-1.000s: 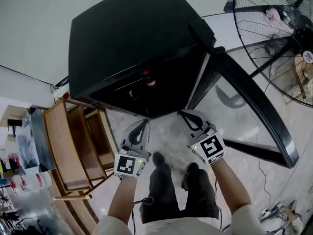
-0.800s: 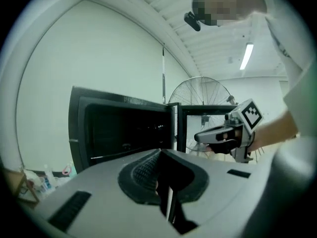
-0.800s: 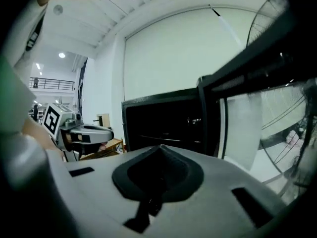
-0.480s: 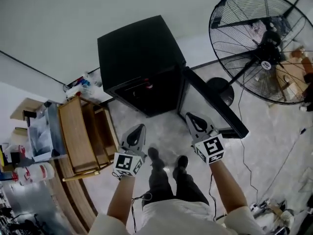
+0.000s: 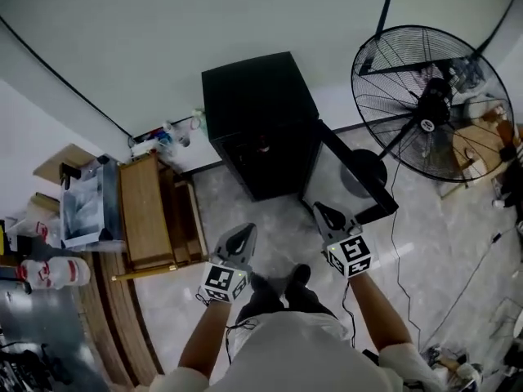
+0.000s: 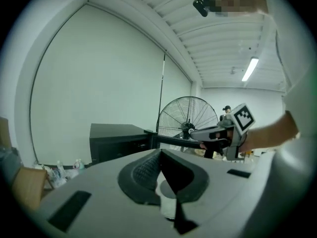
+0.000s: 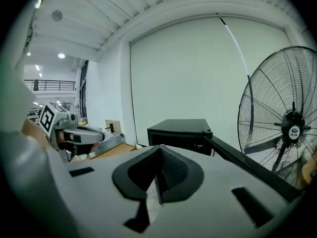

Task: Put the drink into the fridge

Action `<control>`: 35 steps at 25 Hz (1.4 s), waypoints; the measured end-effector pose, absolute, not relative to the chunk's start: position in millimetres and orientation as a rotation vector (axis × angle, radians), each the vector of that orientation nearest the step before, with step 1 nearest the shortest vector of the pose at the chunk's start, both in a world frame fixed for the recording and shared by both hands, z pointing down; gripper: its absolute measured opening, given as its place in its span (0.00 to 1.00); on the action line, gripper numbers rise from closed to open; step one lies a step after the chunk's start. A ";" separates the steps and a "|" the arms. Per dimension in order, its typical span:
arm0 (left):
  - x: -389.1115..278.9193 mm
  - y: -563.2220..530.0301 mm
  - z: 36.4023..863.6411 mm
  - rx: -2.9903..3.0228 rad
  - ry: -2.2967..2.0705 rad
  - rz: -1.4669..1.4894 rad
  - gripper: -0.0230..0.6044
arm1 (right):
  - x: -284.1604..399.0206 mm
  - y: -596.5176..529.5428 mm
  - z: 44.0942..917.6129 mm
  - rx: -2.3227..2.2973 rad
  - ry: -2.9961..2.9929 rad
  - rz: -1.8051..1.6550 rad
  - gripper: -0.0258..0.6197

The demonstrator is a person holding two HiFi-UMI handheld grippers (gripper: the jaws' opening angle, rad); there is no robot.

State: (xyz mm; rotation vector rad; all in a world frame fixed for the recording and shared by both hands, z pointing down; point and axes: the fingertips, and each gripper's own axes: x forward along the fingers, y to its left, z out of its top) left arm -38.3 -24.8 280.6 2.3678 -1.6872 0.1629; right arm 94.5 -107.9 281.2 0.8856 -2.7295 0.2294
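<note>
Left gripper (image 5: 243, 233): jaws pressed together, nothing between them; held over the floor, near side of the fridge.
Right gripper (image 5: 321, 211): jaws pressed together, empty; close to the near end of the open door.
Fridge (image 5: 253, 104): black, at the far wall; door (image 5: 353, 175) swung open to the right.
Drink (image 5: 263, 147): small spot inside the open fridge front; details too small to tell.
Fan (image 5: 425, 117): right of the fridge.
Wooden shelf (image 5: 147, 211): left of the fridge.

Fridge (image 5: 253, 104) interior — dark, indistinct
</note>
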 end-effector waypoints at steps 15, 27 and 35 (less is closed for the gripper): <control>-103.5 58.8 234.7 2.458 -1.616 0.134 0.05 | 43.5 -18.4 236.3 1.001 -2.688 0.169 0.04; -112.3 102.3 222.7 2.465 -1.560 0.146 0.05 | 46.3 32.6 212.7 1.047 -2.713 0.155 0.04; -100.5 93.1 213.6 2.431 -1.593 0.100 0.05 | 67.9 18.6 205.2 1.016 -2.728 0.140 0.04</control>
